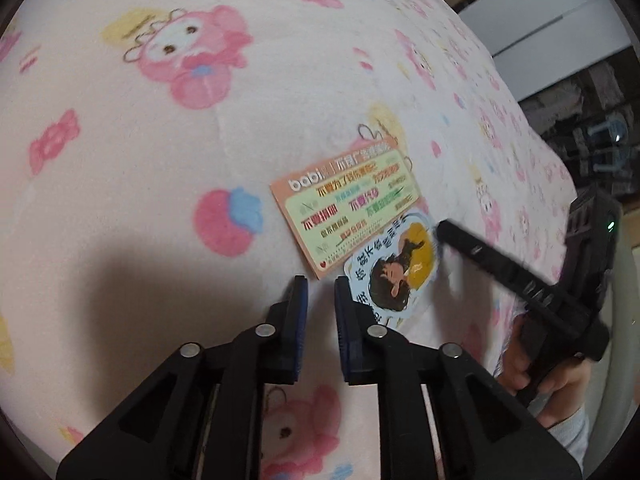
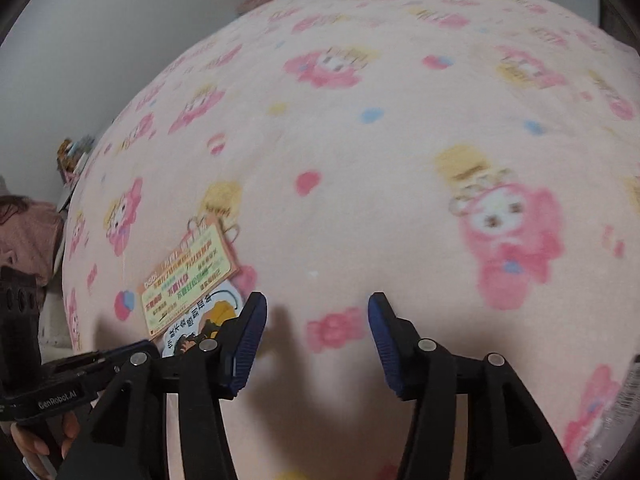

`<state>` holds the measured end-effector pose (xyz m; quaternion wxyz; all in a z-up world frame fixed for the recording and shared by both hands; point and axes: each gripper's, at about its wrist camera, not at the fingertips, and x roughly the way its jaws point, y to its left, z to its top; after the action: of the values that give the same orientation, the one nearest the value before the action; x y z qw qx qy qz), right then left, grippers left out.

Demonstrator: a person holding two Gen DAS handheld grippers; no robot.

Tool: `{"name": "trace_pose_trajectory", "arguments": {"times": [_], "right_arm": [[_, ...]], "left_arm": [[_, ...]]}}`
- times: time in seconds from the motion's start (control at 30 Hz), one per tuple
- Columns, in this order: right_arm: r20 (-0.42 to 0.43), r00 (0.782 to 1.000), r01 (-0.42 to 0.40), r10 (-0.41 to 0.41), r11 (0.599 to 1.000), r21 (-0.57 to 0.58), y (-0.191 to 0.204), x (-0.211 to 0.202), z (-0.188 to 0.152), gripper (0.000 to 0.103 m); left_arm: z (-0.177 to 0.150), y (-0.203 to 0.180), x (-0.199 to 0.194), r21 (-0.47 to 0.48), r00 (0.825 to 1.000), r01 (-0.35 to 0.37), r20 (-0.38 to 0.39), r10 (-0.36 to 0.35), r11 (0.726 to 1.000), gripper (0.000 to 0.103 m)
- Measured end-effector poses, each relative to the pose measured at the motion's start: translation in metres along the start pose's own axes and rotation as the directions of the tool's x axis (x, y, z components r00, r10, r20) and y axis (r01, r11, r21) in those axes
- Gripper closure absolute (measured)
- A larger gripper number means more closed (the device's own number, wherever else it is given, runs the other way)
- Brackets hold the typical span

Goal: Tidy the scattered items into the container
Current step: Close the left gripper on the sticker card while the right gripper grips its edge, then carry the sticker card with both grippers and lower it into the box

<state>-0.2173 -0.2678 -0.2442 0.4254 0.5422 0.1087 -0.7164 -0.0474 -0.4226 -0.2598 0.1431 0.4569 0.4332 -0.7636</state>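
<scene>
Ahead of your left gripper (image 1: 321, 285): the orange card (image 1: 347, 208) and the cartoon sticker (image 1: 394, 270) lie flat just past its tips, overlapping at one corner.
Your left side: bare pink blanket (image 1: 160, 160), nothing standing on it.
Between your hands: your right gripper (image 2: 317, 300) reaches in to the sticker's far edge, so the two tools crowd that spot.
Ahead of your right gripper: open blanket, flat and unblocked.
Far edge: a white cabinet (image 1: 536, 20) stands beyond the blanket.
</scene>
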Motion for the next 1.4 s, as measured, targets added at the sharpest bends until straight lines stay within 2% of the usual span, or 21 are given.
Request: {"name": "trace_pose_trajectory", "arguments": {"times": [0.1,0.13,0.17,0.2,0.23,0.3,0.47,0.5,0.63,0.67,0.77,0.9,0.97,1.07,1.23,1.4], "right_arm": [[-0.023,0.997,-0.077,0.076,0.997,-0.030,0.014,0.004,-0.008,0.055],[-0.043,0.991,-0.130,0.128,0.991,-0.035,0.019,0.003,-0.012,0.065],[-0.080,0.978,-0.195,0.190,0.980,-0.049,0.026,-0.002,-0.019,0.069],[-0.119,0.970,-0.223,0.213,0.971,-0.081,0.034,-0.008,-0.027,0.070],[-0.156,0.965,-0.230,0.210,0.966,-0.123,0.042,-0.014,-0.036,0.070],[-0.211,0.966,-0.192,0.148,0.958,-0.211,0.054,-0.025,-0.051,0.070],[-0.095,0.995,-0.017,-0.001,0.982,-0.189,0.045,-0.039,-0.038,0.070],[-0.079,0.997,-0.010,-0.002,0.987,-0.158,0.041,-0.038,-0.034,0.070],[-0.115,0.982,-0.151,0.148,0.988,-0.013,0.035,-0.013,-0.034,0.070],[-0.117,0.979,-0.171,0.169,0.985,-0.004,0.038,-0.012,-0.037,0.070],[-0.094,0.980,-0.181,0.177,0.983,-0.025,0.046,-0.027,-0.046,0.070],[-0.025,0.986,-0.167,0.166,0.985,-0.051,0.046,-0.080,-0.051,0.072],[0.014,0.988,-0.151,0.152,0.986,-0.066,0.042,-0.115,-0.060,0.073],[0.067,0.993,-0.090,0.097,0.991,-0.101,0.031,-0.169,-0.083,0.073],[0.147,0.989,0.027,-0.017,0.997,-0.068,-0.019,-0.263,-0.138,0.073],[0.209,0.962,0.171,-0.173,0.985,0.030,-0.085,-0.323,-0.195,0.073]], "left_arm": [[0.001,-0.001,0.000,-0.002,1.000,0.000,0.006,0.000,1.000,0.083],[0.001,-0.003,-0.001,0.006,1.000,-0.002,0.009,0.002,1.000,0.083],[0.000,-0.005,-0.005,0.019,1.000,-0.007,0.020,0.007,1.000,0.081],[0.000,-0.006,-0.009,0.027,0.999,-0.010,0.032,0.009,1.000,0.080],[0.000,-0.006,-0.012,0.031,0.999,-0.011,0.044,0.010,0.999,0.079],[0.000,-0.002,-0.016,0.022,0.998,-0.015,0.054,0.014,1.000,0.078],[-0.003,0.000,-0.009,0.026,1.000,-0.025,0.018,0.024,0.999,0.077],[-0.004,-0.002,-0.007,0.034,1.000,-0.028,0.007,0.028,0.999,0.077],[-0.011,-0.015,-0.004,0.072,0.999,-0.009,-0.042,0.012,0.997,0.077],[-0.013,-0.021,-0.007,0.087,0.999,-0.013,-0.043,0.017,0.996,0.073],[-0.017,-0.041,-0.023,0.159,0.999,-0.014,-0.032,0.019,0.987,0.071],[-0.024,-0.073,-0.048,0.218,0.997,0.065,-0.043,-0.057,0.974,0.071],[-0.034,-0.099,-0.065,0.270,0.994,0.108,-0.045,-0.099,0.957,0.071],[-0.057,-0.149,-0.082,0.369,0.987,0.163,-0.067,-0.149,0.915,0.071],[-0.115,-0.246,-0.081,0.542,0.969,0.247,-0.158,-0.191,0.803,0.064],[-0.180,-0.339,-0.042,0.648,0.942,0.321,-0.290,-0.166,0.691,0.064]]}}
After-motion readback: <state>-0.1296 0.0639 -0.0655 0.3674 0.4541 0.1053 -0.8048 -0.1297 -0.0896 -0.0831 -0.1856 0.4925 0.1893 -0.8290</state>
